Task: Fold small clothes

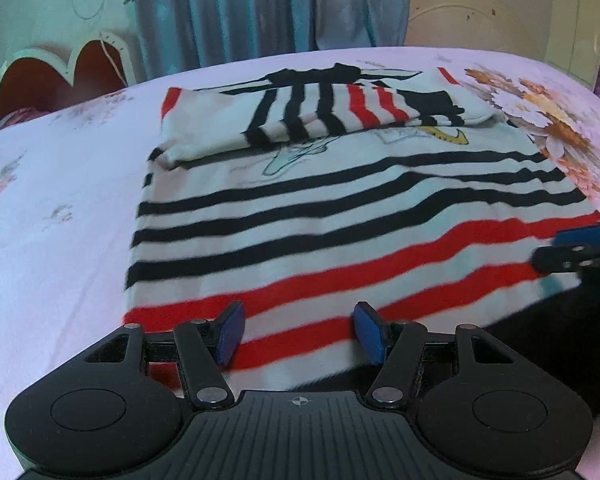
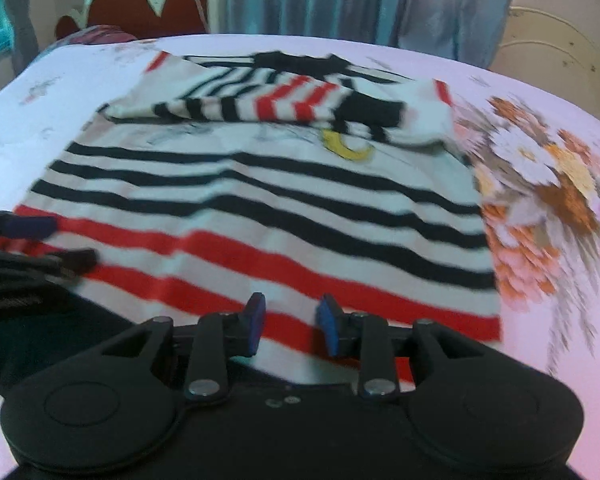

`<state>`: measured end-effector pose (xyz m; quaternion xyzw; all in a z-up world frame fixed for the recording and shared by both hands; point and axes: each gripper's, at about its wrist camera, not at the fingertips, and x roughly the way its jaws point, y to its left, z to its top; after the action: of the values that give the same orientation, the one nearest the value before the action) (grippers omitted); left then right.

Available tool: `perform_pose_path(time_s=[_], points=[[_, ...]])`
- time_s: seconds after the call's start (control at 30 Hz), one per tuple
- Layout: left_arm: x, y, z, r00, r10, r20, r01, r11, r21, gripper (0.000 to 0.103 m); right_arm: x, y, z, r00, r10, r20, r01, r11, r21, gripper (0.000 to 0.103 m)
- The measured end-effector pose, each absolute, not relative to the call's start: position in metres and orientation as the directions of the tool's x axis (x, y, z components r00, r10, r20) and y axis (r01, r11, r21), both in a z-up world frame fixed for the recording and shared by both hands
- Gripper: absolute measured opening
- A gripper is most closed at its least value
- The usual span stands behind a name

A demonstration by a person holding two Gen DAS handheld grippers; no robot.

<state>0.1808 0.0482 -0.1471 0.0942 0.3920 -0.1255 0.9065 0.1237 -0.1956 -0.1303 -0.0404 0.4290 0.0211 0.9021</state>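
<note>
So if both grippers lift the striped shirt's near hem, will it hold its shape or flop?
Probably flop: the striped shirt lies limp and rippled on the bedsheet, like thin knit. Its folded-in sleeves rest loose on top and may slide off. The left gripper and right gripper look open over the hem.

Left black two-finger gripper (image 1: 299, 334): jaws parted wide, blue-padded fingertips (image 1: 231, 332) angled outward, nothing between them. It points forward, held low and level.

Right black two-finger gripper (image 2: 291, 328): jaws parted, narrower gap, blue pads (image 2: 329, 326) bare, nothing clamped. It sits beside the left unit; each shows at the edge of the other's view.
</note>
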Motion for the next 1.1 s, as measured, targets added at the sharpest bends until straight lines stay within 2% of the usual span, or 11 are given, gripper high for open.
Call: perform_pose_path(time_s=[0.23,0.47,0.6,0.77,0.9,1.03,1.1], points=[[0.16,0.074,-0.142,0.653,-0.143,-0.744,0.267,0.962,0.049,0.06,0.092,-0.223,-0.131,0.634,-0.055,-0.772,0.001,0.997,-0.071,0.037],[0.138,0.086,-0.13,0.656,-0.156,-0.739,0.236,0.972,0.005,0.06,0.072,-0.206,-0.115,0.655,0.014,-0.756,-0.03,1.0,-0.008,0.037],[0.121,0.095,-0.129,0.666,-0.131,-0.735,0.234,0.972,0.038,0.06,0.065,-0.194,-0.117,0.644,0.035,-0.765,-0.058,0.998,-0.003,0.042],[0.112,0.113,-0.143,0.637,-0.121,-0.762,0.19,0.982,0.003,0.06,0.059,-0.202,-0.129,0.617,0.009,-0.787,-0.019,1.0,-0.004,0.043],[0.107,0.123,-0.145,0.63,-0.136,-0.765,0.166,0.985,-0.039,0.06,0.05,-0.213,-0.125,0.624,-0.03,-0.78,0.017,1.0,-0.025,0.051],[0.105,0.129,-0.147,0.617,-0.152,-0.772,0.155,0.985,-0.07,0.06,0.04,-0.23,-0.123,0.627,-0.081,-0.775,0.077,0.996,-0.042,0.053],[0.107,0.13,-0.147,0.606,-0.168,-0.778,0.152,0.984,-0.094,0.06,0.035,-0.242,-0.123,0.624,-0.111,-0.773,0.119,0.992,-0.046,0.057]])
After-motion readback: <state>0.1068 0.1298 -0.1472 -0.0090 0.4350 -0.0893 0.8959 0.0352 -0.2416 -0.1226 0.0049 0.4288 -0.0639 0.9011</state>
